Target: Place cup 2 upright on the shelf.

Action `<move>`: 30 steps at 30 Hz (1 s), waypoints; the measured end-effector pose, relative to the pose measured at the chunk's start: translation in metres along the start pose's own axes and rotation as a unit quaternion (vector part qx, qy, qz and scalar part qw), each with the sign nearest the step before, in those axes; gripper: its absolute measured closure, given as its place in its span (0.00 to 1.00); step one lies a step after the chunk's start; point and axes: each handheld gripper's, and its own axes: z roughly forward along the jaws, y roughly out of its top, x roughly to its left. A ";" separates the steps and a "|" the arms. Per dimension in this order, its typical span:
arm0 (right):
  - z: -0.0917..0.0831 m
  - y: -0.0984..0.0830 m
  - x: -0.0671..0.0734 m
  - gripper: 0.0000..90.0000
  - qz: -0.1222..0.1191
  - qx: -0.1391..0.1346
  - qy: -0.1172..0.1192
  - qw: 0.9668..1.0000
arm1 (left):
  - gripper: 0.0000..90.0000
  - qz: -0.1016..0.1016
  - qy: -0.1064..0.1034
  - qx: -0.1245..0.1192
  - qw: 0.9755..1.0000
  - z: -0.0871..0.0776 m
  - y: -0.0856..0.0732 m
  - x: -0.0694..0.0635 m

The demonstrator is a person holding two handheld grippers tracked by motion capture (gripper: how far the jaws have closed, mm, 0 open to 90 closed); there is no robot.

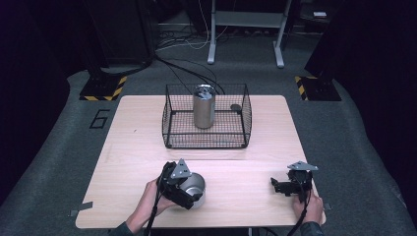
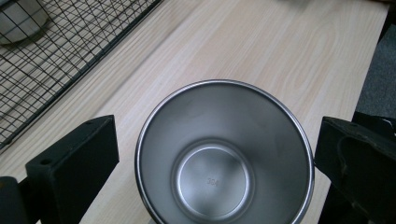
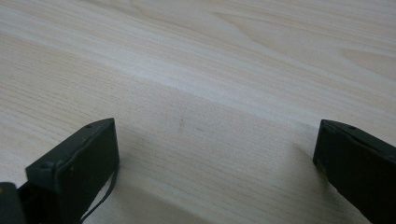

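Left claw (image 2: 215, 154) sits spread wide over the short, round, brushed stainless-steel cup (image 2: 224, 154), one jaw on each side of the rim, neither touching it. In the high view the cup (image 1: 195, 188) stands upright on the pale wooden table (image 1: 246, 172), tucked just under and ahead of the left claw (image 1: 186, 194).

Right claw (image 3: 215, 163) is released too, jaws wide apart with bare table between them. In the high view the right claw (image 1: 285, 187) rests well off to the cup's other side.

Beyond the left claw: a black wire-mesh basket (image 1: 206, 142) with a taller steel cylinder tumbler (image 1: 203, 106) standing inside it and a small dark round disc (image 1: 236, 107) beside that.

Handling call on the cup:
- rigid thin-wall steel, probably light since it looks empty
- smooth polished wall, likely slippery
- tapers toward the base, so a squeeze low on the wall could let it slide out of the jaws
- best hold looks to be across the outer wall just under the rolled rim, jaws square on the diameter
- won't crush or break, but could tip or skid if one jaw lands first
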 end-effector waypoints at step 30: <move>0.000 0.000 0.000 0.00 0.000 0.000 0.000 1.000 | 0.07 0.007 0.004 -0.002 1.000 0.009 -0.005 0.000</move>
